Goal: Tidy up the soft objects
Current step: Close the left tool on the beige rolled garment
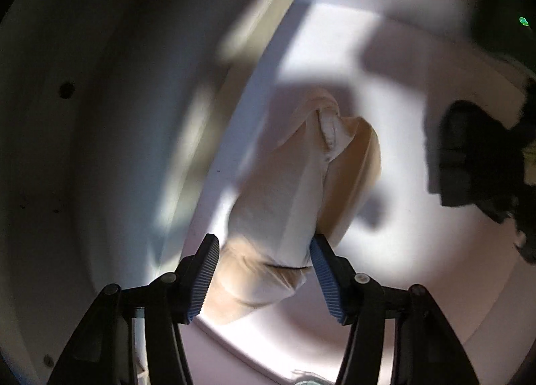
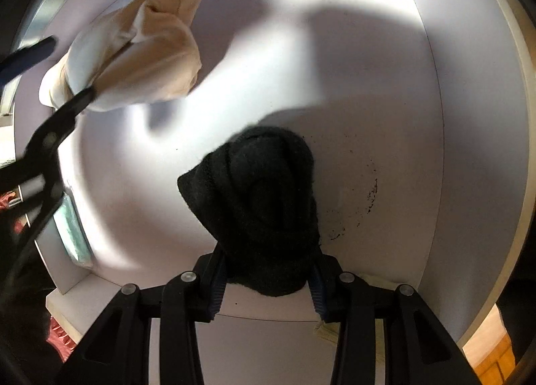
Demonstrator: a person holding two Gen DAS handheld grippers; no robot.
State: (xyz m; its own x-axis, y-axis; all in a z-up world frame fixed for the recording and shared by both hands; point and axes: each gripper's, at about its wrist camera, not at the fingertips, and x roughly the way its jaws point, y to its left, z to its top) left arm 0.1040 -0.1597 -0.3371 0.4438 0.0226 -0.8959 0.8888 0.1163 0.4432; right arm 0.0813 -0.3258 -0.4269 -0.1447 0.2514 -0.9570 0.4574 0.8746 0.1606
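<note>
Your left gripper [image 1: 264, 271], jaws spread around cream socks [image 1: 301, 177] inside white drawer [image 1: 418, 137]; right gripper [image 2: 266, 279] pinching black socks [image 2: 261, 197]. Next: lower black socks beside them, release.

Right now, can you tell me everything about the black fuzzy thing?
The black fuzzy thing looks like a rolled-up sock or small knitted cloth, thick and woolly. It is bundled into a rounded lump with a folded flap sticking out on one side. Its lower end sits between the right gripper jaws, which squeeze it from both sides. It hangs over a white shelf, apart from the cream bundle. Whether it touches the shelf is unclear.
</note>
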